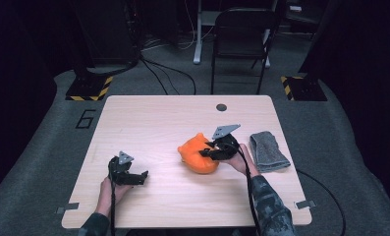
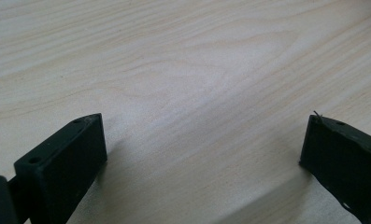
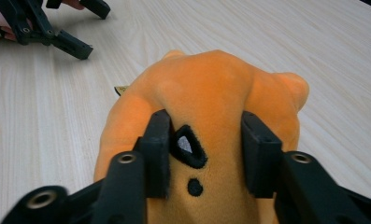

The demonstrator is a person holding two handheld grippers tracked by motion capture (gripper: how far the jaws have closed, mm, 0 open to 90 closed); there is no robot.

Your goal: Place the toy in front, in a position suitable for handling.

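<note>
Left tongs (image 2: 202, 154) agape over bare table (image 2: 188, 70) (pale woodgrain).

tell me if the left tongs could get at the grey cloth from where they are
Probably not easily: the grey cloth lies at the table's far right, and the orange plush toy plus the right tongs sit between it and the left tongs.

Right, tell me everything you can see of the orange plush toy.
The orange plush toy is a soft, rounded figure of short, velvety fabric, with small ear-like bumps on top. Stitched black marks sit on its face: one larger patch with a pale centre and a small dot below it. It lies on the wooden table, right of centre, left of a grey folded cloth and apart from it. The right tongs press into its fabric from both sides.
</note>
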